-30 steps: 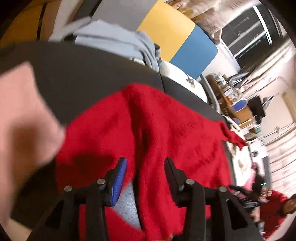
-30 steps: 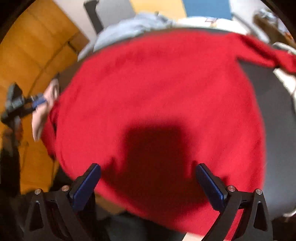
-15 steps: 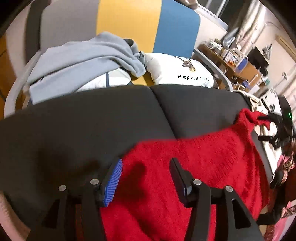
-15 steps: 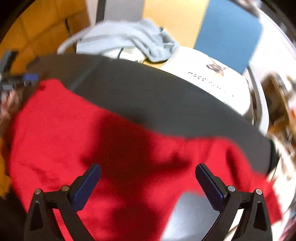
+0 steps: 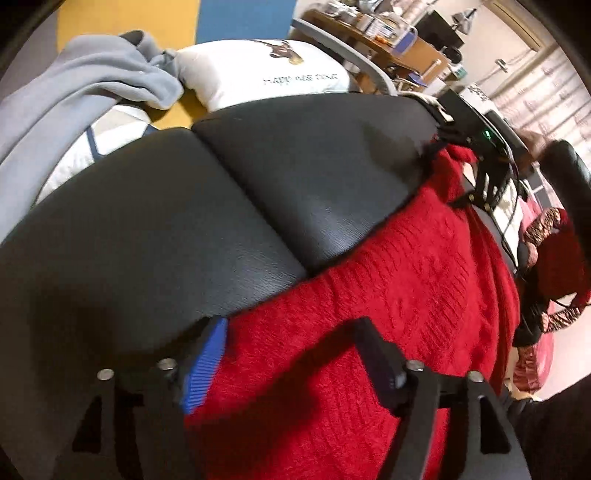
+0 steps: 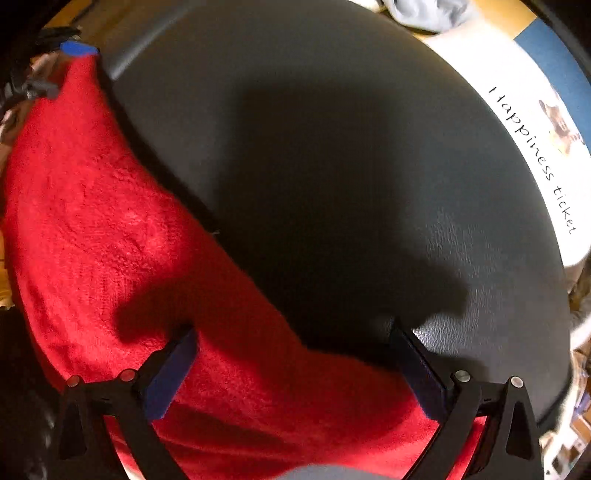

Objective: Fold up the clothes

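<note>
A red knit sweater lies along the near edge of a black leather cushion. My left gripper hangs over the sweater's left end. Its jaws are opening, with knit below and between the fingers, and the pads do not press on it. In the right wrist view the sweater runs from the far left to the bottom of the picture. My right gripper stands wide open over the sweater's edge and the bare cushion, holding nothing. The left gripper's blue pad shows at the sweater's far end.
A grey-blue garment and a white pillow printed "Happiness ticket" lie behind the cushion against a yellow and blue backrest. At the back right stands a cluttered desk. A person in red is at the right edge.
Both grippers swung across the cushion and tipped downward. The left jaws spread wider. The sweater, earlier spread over the cushion, now lies as a band along its near edge.
</note>
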`<state>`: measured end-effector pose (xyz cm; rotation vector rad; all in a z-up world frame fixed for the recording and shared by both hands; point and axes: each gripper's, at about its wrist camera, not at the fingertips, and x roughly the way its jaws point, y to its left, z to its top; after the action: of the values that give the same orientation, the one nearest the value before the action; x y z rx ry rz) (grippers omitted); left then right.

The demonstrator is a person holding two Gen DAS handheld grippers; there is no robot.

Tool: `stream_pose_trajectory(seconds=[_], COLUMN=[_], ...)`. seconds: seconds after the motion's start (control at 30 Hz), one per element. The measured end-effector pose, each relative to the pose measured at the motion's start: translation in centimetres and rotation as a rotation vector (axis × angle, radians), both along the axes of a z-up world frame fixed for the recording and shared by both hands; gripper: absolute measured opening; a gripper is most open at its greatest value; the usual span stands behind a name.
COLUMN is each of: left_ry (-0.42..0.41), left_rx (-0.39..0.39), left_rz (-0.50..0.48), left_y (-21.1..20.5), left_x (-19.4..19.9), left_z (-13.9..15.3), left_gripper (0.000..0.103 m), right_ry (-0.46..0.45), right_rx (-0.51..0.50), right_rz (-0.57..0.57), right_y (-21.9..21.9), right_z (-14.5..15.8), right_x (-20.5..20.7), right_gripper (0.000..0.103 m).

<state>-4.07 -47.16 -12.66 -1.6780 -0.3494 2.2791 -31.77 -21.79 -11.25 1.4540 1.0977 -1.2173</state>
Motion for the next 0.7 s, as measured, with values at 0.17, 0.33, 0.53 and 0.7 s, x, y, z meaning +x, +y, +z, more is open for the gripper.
stream_pose_trajectory(seconds=[0.17,0.33,0.53,0.7], left_ry=[-0.009,0.077,0.392,0.372], left_rx=[-0.042,-0.074,-0.122,-0.140], left_rz=[-0.024,0.174,0.232,0.169], left_y=[2.2,1.6,5.1,11.9], left_x=[1.3,3.1,10.5,18.2], left_z=[0.1,2.8,10.6,7.6], left_gripper=[0.047,0.012,0.012,0.012], right_ry=[0.057,0.211,0.390,0.395], right_rx=[0.008,-0.041,-0.292,-0.450], right_rz=[-0.051,-0.006,-0.107,-0.284], right_y=[0.3,-0.8,2.4,11.7], right_z=[0.4,4.3,12.2,11.7], right_x=[0.4,3.8,7.7,15.7], right_gripper=[0.102,0.017,0.015,0.014])
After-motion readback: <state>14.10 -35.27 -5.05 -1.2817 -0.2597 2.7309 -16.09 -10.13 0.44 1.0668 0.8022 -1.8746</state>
